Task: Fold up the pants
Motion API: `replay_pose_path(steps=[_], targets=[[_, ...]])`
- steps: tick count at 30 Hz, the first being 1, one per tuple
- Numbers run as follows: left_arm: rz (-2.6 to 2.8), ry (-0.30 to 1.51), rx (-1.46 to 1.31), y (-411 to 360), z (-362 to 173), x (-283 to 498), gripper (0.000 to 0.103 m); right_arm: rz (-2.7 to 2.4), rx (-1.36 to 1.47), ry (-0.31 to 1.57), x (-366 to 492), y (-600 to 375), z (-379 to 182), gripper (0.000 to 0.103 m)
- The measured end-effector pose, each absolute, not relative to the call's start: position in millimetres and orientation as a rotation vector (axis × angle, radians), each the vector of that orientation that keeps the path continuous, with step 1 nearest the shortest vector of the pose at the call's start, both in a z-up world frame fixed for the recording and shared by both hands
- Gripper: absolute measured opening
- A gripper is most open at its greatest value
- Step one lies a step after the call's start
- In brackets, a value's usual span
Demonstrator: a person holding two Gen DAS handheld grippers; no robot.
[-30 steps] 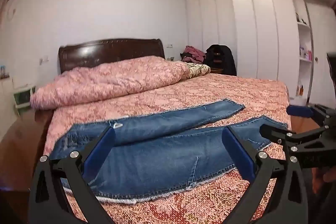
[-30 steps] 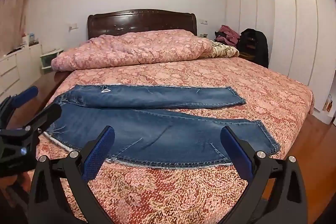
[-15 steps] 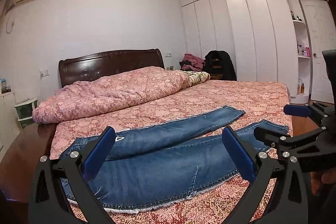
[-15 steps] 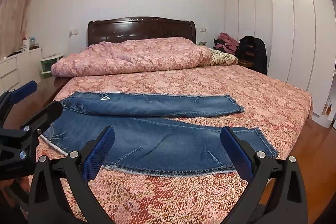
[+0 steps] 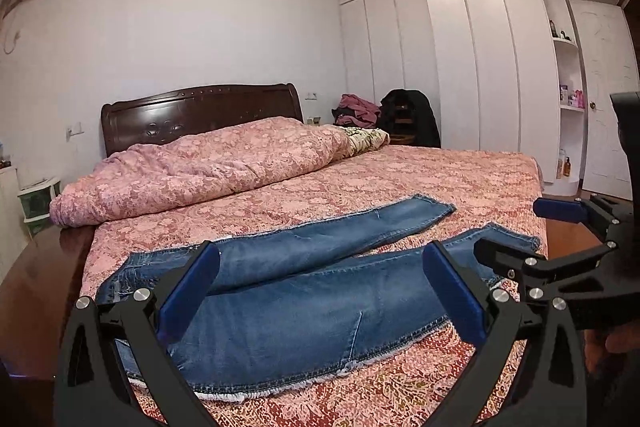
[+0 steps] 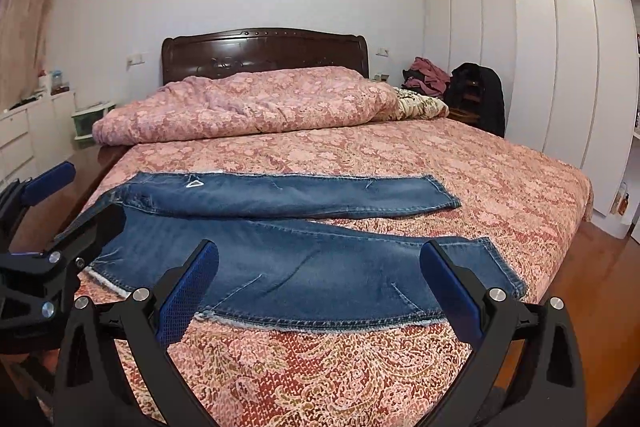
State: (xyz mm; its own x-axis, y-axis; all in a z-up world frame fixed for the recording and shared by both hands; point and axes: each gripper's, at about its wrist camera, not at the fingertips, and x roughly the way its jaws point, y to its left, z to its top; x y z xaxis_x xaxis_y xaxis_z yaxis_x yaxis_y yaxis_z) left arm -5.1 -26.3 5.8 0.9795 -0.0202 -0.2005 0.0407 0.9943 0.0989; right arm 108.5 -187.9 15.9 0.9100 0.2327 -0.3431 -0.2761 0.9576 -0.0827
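Blue jeans lie flat on the bed, waist to the left, both legs spread to the right; they also show in the right wrist view. My left gripper is open and empty, held above the jeans near the front edge. My right gripper is open and empty, above the near leg. The right gripper also appears at the right of the left wrist view. The left gripper appears at the left of the right wrist view.
The bed has a red patterned cover, a bunched pink duvet and a dark headboard. White wardrobes stand right, a chair with clothes beside them. Drawers stand left. Wooden floor lies right.
Both cameras tilted up and drew back slightly, so the jeans sit lower in each view. Both grippers stay open. The jeans have not moved.
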Motion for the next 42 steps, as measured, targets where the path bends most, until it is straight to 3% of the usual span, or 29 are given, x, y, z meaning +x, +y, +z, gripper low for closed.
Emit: replay_pose_path(steps=[42], targets=[[-0.002, 0.317, 0.022, -14, -2, 10, 0.101, 0.273, -0.140, 0.357, 110, -185, 14, 0.100]])
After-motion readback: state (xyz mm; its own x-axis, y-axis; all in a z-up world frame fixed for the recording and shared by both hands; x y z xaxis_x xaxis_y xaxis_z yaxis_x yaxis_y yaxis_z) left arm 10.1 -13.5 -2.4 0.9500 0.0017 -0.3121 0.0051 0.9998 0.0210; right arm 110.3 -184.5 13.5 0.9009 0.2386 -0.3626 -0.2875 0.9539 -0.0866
